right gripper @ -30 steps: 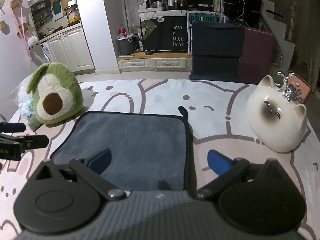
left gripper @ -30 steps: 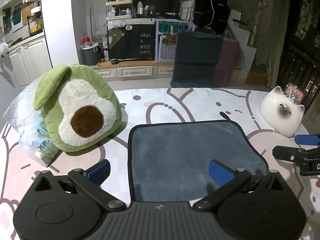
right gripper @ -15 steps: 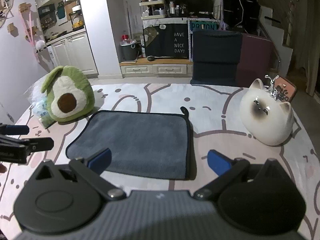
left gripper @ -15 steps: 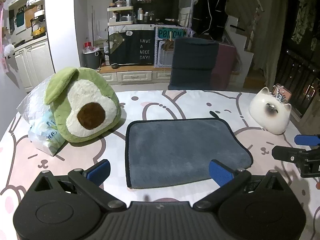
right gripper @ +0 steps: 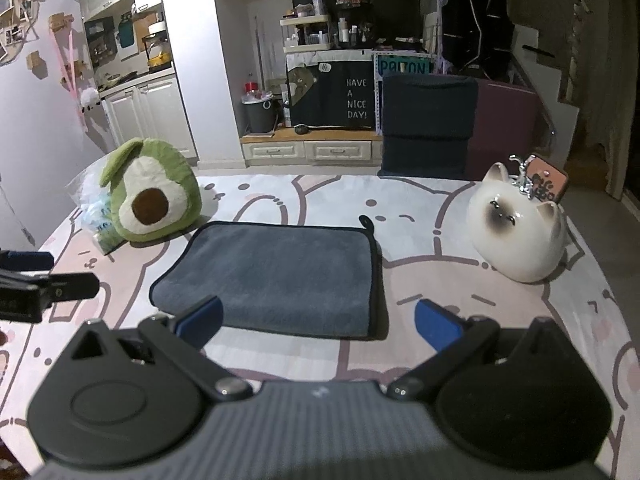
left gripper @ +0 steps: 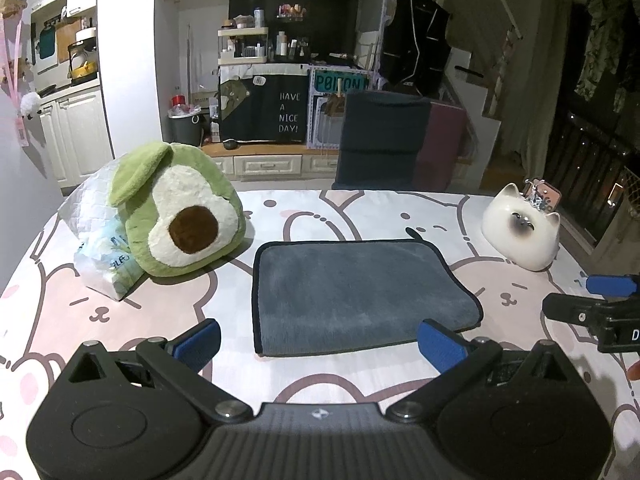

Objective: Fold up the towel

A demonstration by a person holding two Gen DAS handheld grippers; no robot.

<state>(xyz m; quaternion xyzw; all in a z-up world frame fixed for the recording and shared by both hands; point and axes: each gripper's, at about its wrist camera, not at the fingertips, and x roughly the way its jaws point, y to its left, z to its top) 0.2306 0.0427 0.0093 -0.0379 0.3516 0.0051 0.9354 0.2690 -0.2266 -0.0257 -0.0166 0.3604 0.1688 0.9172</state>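
Both claws, left gripper (left gripper: 318,342) and right gripper (right gripper: 318,322), hang apart and empty just short of the grey towel (left gripper: 352,294), lying folded flat mid-table (left gripper: 360,208), so probably done or lining up another fold.

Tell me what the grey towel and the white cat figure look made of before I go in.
Towel: soft plush cloth, likely microfibre; matte, fuzzy nap, dark stitched edging, small hanging loop at one corner. Cat figure: looks like glazed ceramic, possibly glossy plastic; smooth, hard, with bright highlights on its rounded body. Both tongs, left and right, are open, clear of the towel.
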